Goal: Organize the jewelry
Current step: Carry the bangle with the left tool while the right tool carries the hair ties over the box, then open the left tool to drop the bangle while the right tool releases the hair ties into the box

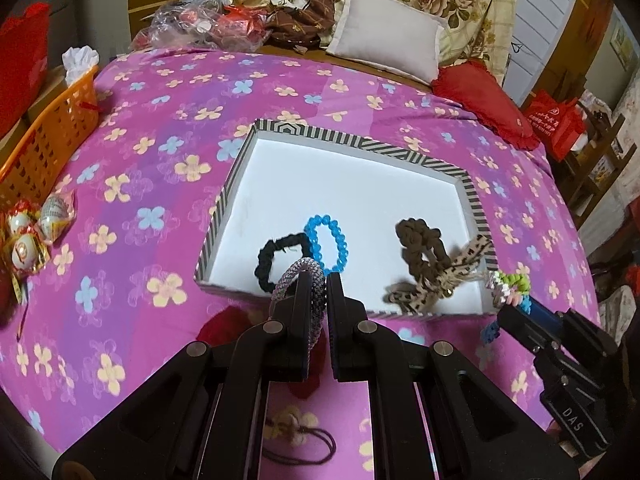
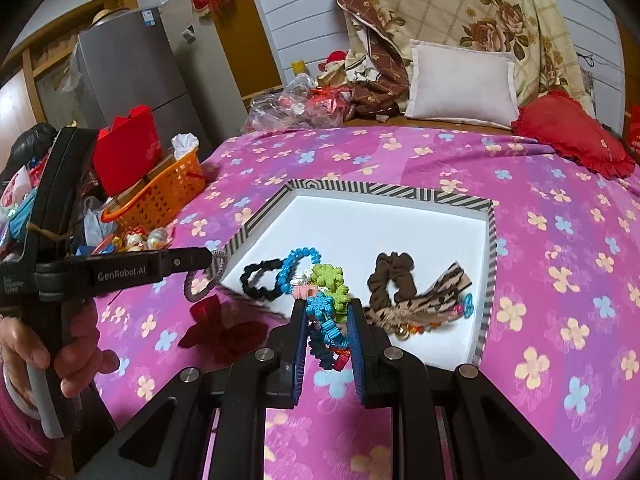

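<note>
Jewelry pieces are riding in both our tools at this moment. We are pinching a grey braided band (image 1: 316, 292) between the nearly closed jaws of our left gripper (image 1: 326, 280), just short of the near wall of the striped tray (image 1: 472, 196). Our right gripper (image 2: 329, 308) is clamping a multicoloured flower-bead bracelet (image 2: 326, 300), poised at the tray's near edge.

To place these well, we are judging that each tool should clear the near wall and hang over bare white floor before the jaws part, so that neither piece is dropping onto the wall or tangling with what is lying inside. Lowering close to the floor first should keep the loops from bouncing out.

Counting inside the tray, we are seeing one black scrunchie (image 1: 276, 260), one blue bead bracelet (image 1: 326, 244) touching it, one brown scrunchie (image 1: 420, 248) and one leopard-print bow (image 1: 432, 284); small bright bits beside the bow are too blurred to count. On the pink bedspread (image 1: 160, 160) one dark cord loop (image 1: 304, 446) and one red fabric flower (image 2: 224, 330) are waiting.
</note>
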The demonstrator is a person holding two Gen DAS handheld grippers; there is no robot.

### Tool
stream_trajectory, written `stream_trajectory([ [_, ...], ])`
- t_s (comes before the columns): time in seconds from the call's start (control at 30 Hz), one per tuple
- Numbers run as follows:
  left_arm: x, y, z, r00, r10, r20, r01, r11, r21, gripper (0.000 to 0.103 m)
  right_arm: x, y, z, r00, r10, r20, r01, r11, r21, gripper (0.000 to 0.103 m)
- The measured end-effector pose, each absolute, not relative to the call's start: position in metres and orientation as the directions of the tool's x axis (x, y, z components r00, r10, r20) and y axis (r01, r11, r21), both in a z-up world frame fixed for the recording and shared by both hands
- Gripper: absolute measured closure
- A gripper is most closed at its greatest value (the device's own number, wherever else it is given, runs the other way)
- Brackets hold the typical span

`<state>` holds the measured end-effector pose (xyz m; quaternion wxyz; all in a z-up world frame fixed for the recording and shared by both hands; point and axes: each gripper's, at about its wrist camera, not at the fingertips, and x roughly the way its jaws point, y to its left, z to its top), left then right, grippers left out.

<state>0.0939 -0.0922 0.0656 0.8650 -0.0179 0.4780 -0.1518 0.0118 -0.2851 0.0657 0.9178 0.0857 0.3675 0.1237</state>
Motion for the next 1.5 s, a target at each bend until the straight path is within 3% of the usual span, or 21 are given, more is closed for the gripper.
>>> stream_trajectory([
  [1.37, 0.163, -0.143, -0.022, 0.457, -0.136, -0.879, 0.243, 0.970, -0.024, 0.097, 0.111, -0.289, -0.015, 0.584, 0.298, -0.755, -0.109, 0.950, 0.291, 0.085],
  [1.43, 0.163, -0.143, -0.022, 0.460, -0.135, -0.878, 0.238, 0.971, -0.024, 0.097, 0.108, -0.288, -0.014, 0.584, 0.283, -0.761, -0.107, 0.956, 0.273, 0.082],
  [1.5, 0.162, -0.141, -0.023, 0.462, -0.129, -0.877, 0.230, 0.973, -0.022, 0.094, 0.104, -0.288, -0.010, 0.590, 0.276, -0.759, -0.104, 0.958, 0.267, 0.067],
])
